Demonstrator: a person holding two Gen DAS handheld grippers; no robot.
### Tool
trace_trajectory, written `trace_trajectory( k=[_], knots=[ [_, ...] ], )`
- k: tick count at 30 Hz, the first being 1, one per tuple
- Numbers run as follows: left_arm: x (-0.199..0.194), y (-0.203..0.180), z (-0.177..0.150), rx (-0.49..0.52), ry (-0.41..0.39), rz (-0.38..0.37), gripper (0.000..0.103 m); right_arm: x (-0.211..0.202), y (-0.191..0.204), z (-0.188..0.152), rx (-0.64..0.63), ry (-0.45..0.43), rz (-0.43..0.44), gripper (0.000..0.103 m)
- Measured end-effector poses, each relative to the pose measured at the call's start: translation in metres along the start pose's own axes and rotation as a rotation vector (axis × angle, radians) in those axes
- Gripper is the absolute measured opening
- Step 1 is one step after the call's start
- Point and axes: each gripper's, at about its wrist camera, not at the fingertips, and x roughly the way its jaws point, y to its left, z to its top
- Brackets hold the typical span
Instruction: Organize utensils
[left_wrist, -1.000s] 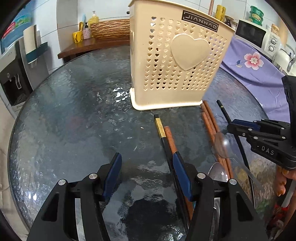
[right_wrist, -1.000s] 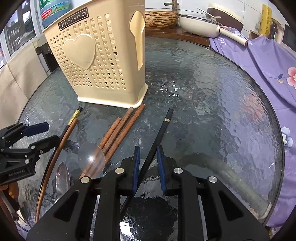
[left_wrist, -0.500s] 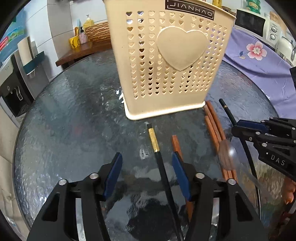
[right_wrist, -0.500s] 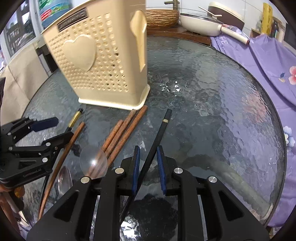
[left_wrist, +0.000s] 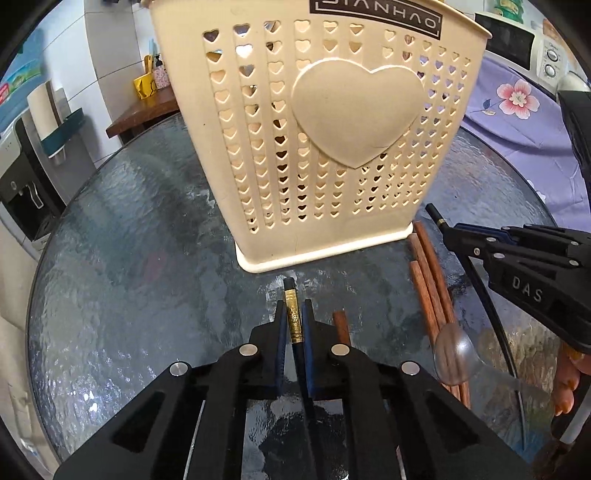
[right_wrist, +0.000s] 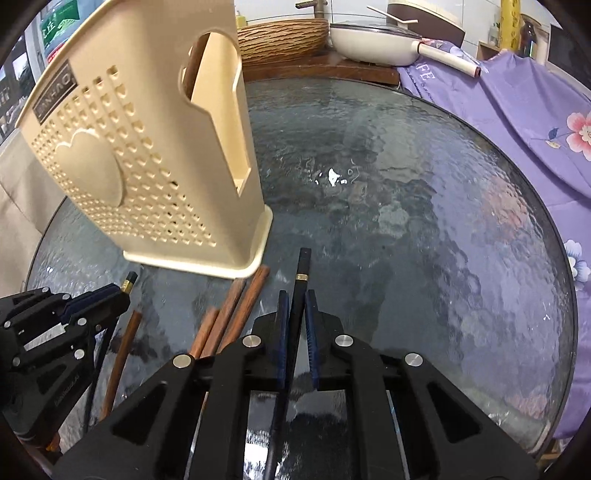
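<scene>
Chopsticks, black with gold bands: left gripper jaws clamp one, right gripper jaws another.

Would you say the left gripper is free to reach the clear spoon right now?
Probably not: the left gripper is shut on a black chopstick, and the right gripper hangs near the spoon.

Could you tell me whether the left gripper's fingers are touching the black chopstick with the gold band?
Touching: the left wrist view shows both fingers pressed against the black chopstick, at its gold band, no gap visible.
</scene>
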Motion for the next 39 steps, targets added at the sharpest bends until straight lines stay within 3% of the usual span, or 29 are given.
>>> trace_trajectory(
  k=[6, 12, 18, 27, 32, 39],
  knots=[
    [0.003, 0.005, 0.002, -0.014, -0.01, 0.0, 0.007, 0.009, -0.009, 0.013, 0.035, -0.022, 0.024, 0.008],
    [-0.009, 0.016, 0.006, -0.049, -0.053, -0.015, 0.007, -0.008, -0.019, 0.023, 0.055, -0.117, 0.058, 0.008],
    [-0.054, 0.02, 0.014, -0.065, -0.168, -0.042, 0.007, -0.052, -0.028, 0.032, 0.057, -0.252, 0.103, 0.008],
    [-0.132, 0.022, 0.034, -0.068, -0.366, -0.07, 0.007, -0.155, -0.024, 0.032, -0.001, -0.485, 0.156, 0.008],
    [-0.159, 0.02, 0.036, -0.067, -0.435, -0.074, 0.007, -0.185, -0.012, 0.024, -0.052, -0.532, 0.166, 0.008],
    [-0.163, 0.018, 0.036, -0.059, -0.443, -0.065, 0.007, -0.195, -0.001, 0.02, -0.089, -0.544, 0.173, 0.008]
  ],
)
